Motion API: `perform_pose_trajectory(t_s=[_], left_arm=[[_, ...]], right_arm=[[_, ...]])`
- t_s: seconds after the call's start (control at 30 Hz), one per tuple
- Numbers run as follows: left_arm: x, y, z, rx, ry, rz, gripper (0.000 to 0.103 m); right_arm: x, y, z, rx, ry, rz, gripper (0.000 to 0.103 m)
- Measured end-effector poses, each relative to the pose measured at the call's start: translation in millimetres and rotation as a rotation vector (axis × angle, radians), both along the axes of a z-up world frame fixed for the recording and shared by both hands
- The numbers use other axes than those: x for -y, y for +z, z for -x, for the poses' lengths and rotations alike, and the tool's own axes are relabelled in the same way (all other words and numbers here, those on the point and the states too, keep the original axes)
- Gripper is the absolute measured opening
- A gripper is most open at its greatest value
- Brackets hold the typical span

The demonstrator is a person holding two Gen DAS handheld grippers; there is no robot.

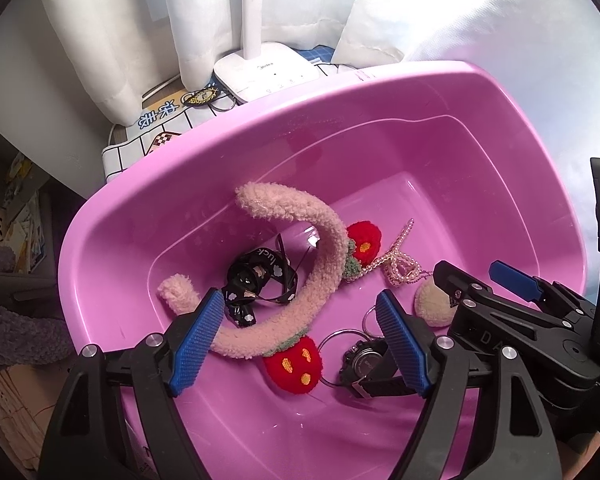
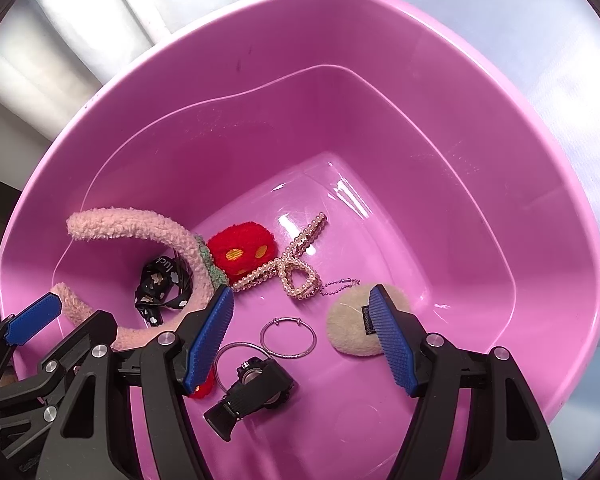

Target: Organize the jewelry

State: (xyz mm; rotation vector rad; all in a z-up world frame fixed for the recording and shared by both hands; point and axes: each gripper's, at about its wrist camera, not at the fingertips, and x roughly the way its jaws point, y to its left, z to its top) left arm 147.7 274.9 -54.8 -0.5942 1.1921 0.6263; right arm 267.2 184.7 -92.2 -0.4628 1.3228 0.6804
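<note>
Contents of the pink tub [image 2: 380, 40], catalogued left to right as I read them from the right wrist view.

1. Fluffy pink headband [image 2: 140, 220] with red strawberry pompoms [image 2: 242, 250], leaning against the tub's left wall.
2. Black printed ribbon [image 2: 162, 280], lying inside the headband's curve.
3. Pearl hair clip [image 2: 296, 268], on the tub floor just beside the upper pompom.
4. Black wristwatch [image 2: 256, 388], near the front, with a thin metal ring around its top end.
5. Silver hoop [image 2: 288, 338], lying flat, just beyond the watch.
6. Cream fuzzy pad on a ball chain [image 2: 352, 328], rightmost item.

Status of my tools: left hand-held gripper [image 1: 300, 336] is released, jaws wide, hovering over the headband and lower pompom with nothing pinched. Right hand-held gripper [image 2: 300, 336] is likewise released, jaws apart above the hoop and watch, gripping nothing.

Progress, in my judgement: all six pieces are already gathered in the tub, so collection looks largely done. One key-ring charm [image 1: 202, 96] sits outside on the tabletop beside the lamp base [image 1: 266, 72]; whether it belongs to the set I cannot tell. Inside the tub the pieces lie loose and partly overlapping, not yet sorted.
</note>
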Motion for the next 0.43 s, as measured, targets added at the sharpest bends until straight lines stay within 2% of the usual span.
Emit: perform_pose_trajectory(t_s=[0.43], left_arm=[[-3.3,1.8,5.2,-0.007,0.023,-0.007,0.080]], right_arm=[[0.9,1.2,0.8,0.010,-0.008,0.001,0.067]])
